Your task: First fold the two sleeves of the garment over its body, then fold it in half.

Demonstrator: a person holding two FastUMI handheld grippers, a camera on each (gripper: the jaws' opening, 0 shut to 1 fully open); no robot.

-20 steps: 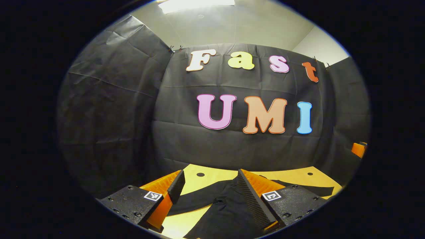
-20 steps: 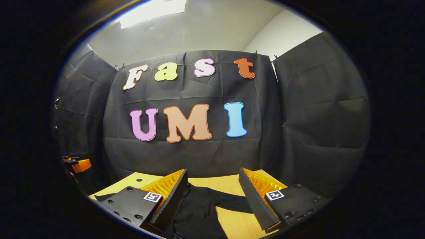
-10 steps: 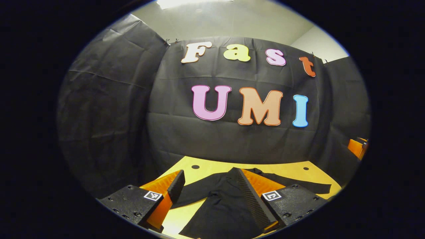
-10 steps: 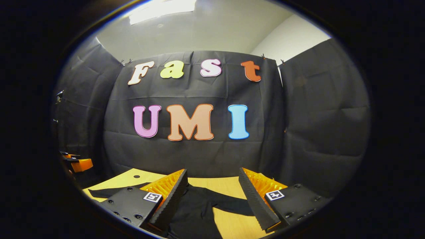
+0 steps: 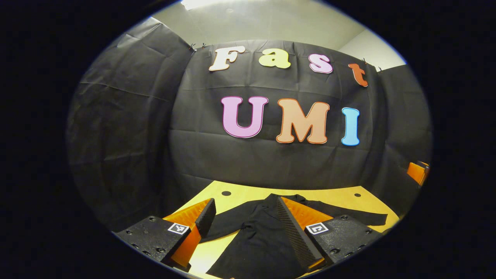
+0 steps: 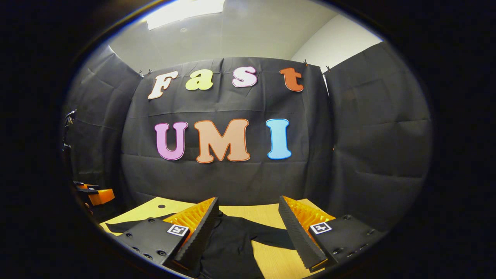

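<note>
A black long-sleeved garment (image 5: 255,240) lies spread flat on the yellow wooden table (image 5: 248,192), one sleeve (image 5: 348,217) stretched out to the right and the other running left behind my finger. My left gripper (image 5: 244,203) hovers open above the garment's body, touching nothing. In the right gripper view the same garment (image 6: 232,244) lies below, a sleeve (image 6: 271,234) reaching right across the table (image 6: 248,211). My right gripper (image 6: 248,203) is open above it with an empty gap. The other gripper (image 6: 95,193) shows far left there, and an orange part of the right one (image 5: 417,172) shows far right in the left view.
Black cloth walls close in the table at the back and on both sides. Small dark holes (image 5: 226,193) mark the tabletop near the far edge. Bare wood lies beyond the collar and beside the sleeves.
Both cameras have tipped slightly downward and moved, so more of the table and garment shows in the left gripper view. The garment has not moved and both grippers stay open.
</note>
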